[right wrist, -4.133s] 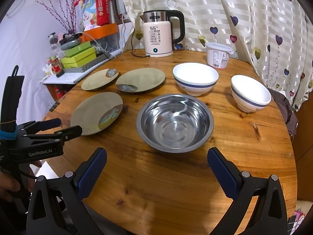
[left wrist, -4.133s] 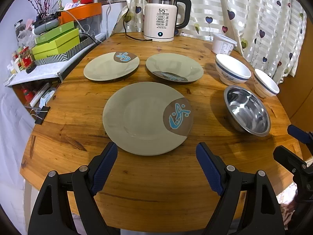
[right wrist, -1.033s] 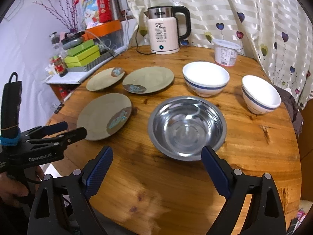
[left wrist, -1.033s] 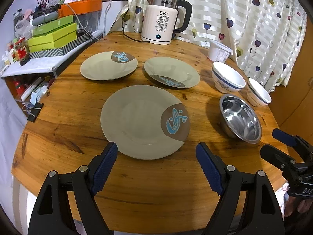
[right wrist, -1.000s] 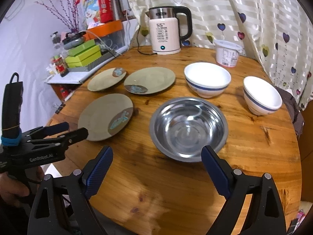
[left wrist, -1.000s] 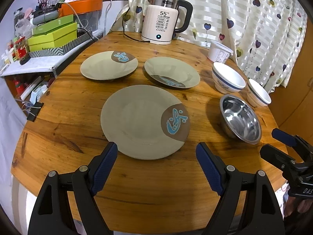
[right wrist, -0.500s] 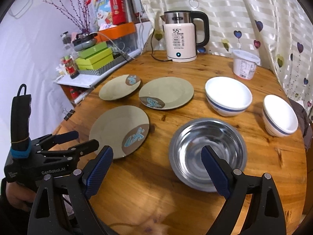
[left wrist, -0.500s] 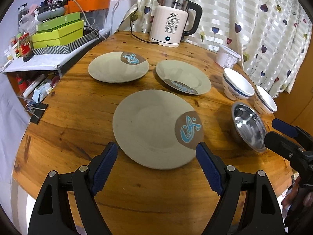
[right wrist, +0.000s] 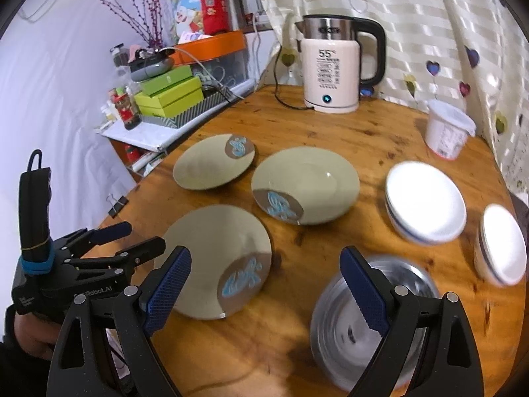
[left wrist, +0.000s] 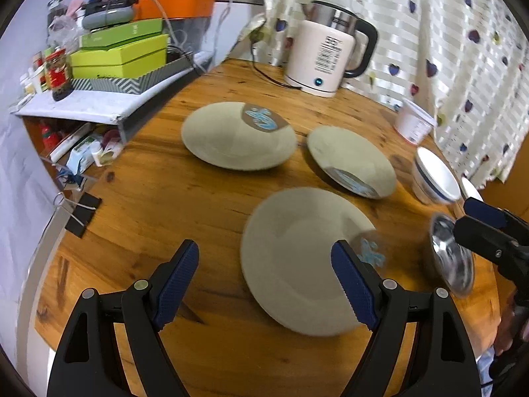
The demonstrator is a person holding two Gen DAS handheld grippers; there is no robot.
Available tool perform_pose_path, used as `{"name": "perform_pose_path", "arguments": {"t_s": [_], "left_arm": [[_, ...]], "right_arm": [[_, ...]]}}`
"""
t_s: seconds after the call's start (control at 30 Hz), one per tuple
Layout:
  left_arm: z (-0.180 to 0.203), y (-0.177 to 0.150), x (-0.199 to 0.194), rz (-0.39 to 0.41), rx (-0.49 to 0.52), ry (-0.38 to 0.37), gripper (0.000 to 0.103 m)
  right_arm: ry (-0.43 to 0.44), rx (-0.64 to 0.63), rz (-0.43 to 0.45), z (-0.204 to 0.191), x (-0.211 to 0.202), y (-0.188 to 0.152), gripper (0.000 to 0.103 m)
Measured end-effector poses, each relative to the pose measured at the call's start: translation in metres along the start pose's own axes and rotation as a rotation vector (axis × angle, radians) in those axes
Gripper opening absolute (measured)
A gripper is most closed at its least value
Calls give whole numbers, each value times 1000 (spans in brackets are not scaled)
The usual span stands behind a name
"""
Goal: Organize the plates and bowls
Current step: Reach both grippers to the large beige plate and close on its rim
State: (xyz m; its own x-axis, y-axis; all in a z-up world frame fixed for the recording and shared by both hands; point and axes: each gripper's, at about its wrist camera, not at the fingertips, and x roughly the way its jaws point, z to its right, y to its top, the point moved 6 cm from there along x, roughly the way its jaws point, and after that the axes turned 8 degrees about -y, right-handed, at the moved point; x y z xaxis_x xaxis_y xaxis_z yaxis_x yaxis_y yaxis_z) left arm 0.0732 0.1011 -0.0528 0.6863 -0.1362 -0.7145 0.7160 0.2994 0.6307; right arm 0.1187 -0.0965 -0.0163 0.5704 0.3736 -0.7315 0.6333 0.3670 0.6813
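Three olive plates with blue fish marks lie on the round wooden table: the near plate (left wrist: pixel 307 261) (right wrist: pixel 215 261), the far-left plate (left wrist: pixel 238 140) (right wrist: pixel 215 162) and the far-right plate (left wrist: pixel 352 160) (right wrist: pixel 305 183). A steel bowl (left wrist: pixel 451 258) (right wrist: pixel 370 324) and two white bowls, a larger one (right wrist: pixel 425 201) (left wrist: pixel 433 177) and a smaller one (right wrist: pixel 502 244), sit to the right. My left gripper (left wrist: pixel 264 278) is open and empty over the near plate's left edge. My right gripper (right wrist: pixel 264 284) is open and empty between the near plate and the steel bowl.
A white electric kettle (right wrist: pixel 334 66) with its cord and a white plastic tub (right wrist: pixel 446 129) stand at the table's back. A cluttered shelf with green boxes (left wrist: pixel 119 53) adjoins the table's left side. A curtain hangs behind.
Both grippers have moved forward and swung left. The plates now sit closer and more to the right in the left view. The frames are motion-blurred. Both stay open.
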Motion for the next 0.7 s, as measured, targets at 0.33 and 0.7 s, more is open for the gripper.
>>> {"name": "perform_pose_path", "arguments": {"t_s": [0.33, 0.7], "left_arm": [[-41, 35, 11, 33, -85, 29, 71], [-70, 59, 43, 12, -148, 29, 57]], "right_arm": [[20, -72, -38, -17, 41, 50, 80], [49, -101, -125, -31, 107, 89, 71]]}}
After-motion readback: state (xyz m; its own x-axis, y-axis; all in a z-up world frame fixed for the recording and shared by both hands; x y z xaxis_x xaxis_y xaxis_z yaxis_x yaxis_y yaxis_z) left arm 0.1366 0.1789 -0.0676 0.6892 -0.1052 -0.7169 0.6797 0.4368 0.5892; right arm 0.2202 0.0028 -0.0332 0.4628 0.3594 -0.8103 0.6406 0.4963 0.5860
